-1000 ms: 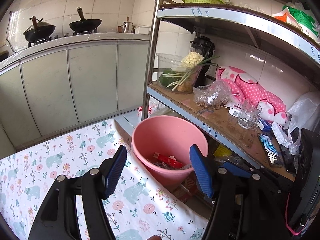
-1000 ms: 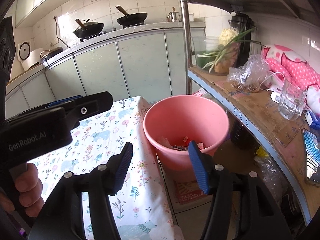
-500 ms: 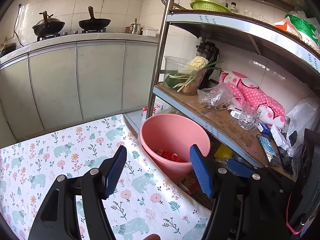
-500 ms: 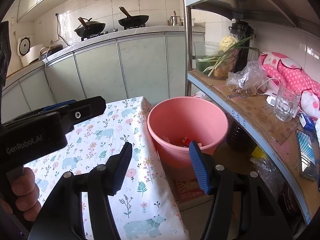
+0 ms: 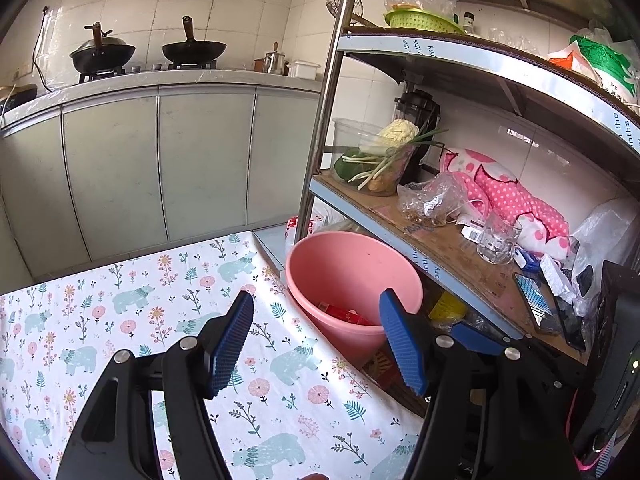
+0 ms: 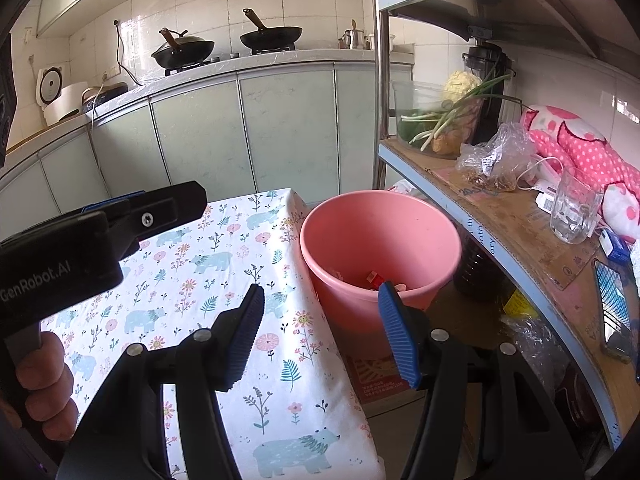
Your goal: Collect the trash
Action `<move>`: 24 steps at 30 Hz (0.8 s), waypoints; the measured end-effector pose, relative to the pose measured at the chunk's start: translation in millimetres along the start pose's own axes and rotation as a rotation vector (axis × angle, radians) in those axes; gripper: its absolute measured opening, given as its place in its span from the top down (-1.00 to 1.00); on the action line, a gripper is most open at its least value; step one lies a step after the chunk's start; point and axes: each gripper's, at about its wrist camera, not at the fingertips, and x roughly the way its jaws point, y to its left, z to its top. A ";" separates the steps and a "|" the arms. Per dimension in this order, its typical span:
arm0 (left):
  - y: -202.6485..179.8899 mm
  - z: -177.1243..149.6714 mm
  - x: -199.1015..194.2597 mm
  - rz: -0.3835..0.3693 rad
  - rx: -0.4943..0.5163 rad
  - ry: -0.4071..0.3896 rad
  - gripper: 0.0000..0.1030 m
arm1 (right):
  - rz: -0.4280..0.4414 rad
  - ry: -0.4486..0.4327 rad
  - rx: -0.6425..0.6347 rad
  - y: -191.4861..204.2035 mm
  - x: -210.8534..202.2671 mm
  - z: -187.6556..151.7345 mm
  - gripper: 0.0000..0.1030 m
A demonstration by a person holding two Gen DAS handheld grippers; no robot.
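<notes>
Left wrist view showed my left gripper with its blue pads standing apart and nothing between them, hanging over the corner of the table with the flowered cloth. Just beside that corner, lower than the table top, stood the pink bucket, and inside it I could see some trash, a red wrapper lying at the bottom. The bucket stood against the metal shelf, which carried a clear tub of vegetables, a crumpled plastic bag, a drinking glass and a pink dotted cloth. From the right wrist view, my right gripper was also apart and empty, above the same edge of the table, with the bucket a little ahead of its right finger. The trash looked small from there, and I could not tell what the pale pieces beside the red one were. At the left of this view the black body of the left gripper was visible, with a hand closed around its handle. Two woks stood on the stove behind.
</notes>
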 end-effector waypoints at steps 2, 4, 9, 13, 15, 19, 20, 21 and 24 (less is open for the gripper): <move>-0.6 -0.4 0.1 0.001 0.005 -0.002 -0.25 | 0.000 -0.001 0.000 0.3 0.0 0.0 -0.17; -0.7 -0.9 0.1 -0.002 0.008 -0.001 -0.25 | 0.000 -0.001 0.001 -0.8 0.6 -0.1 -0.17; -2.5 -1.6 1.5 -0.006 0.019 -0.004 -0.25 | -0.002 0.004 0.004 -2.2 2.6 -1.4 -0.17; -2.0 -2.6 2.9 -0.003 0.021 -0.005 -0.25 | -0.002 0.010 0.008 -4.2 5.4 -2.4 -0.17; -1.9 -2.9 3.1 -0.003 0.023 -0.009 -0.25 | -0.002 0.012 0.008 -4.3 6.1 -2.9 -0.17; -1.9 -4.0 3.2 0.005 0.031 -0.027 -0.25 | 0.000 0.018 0.014 -5.8 9.0 -3.8 -0.17; -2.0 -4.0 3.5 0.008 0.032 -0.029 -0.25 | 0.000 0.020 0.017 -6.3 9.6 -4.2 -0.17; -1.9 -3.8 3.4 0.008 0.033 -0.029 -0.25 | 0.000 0.022 0.019 -6.5 10.3 -4.6 -0.17; -1.5 -3.9 4.8 -0.001 0.027 -0.022 -0.25 | 0.003 0.026 0.024 -7.7 11.6 -4.8 -0.17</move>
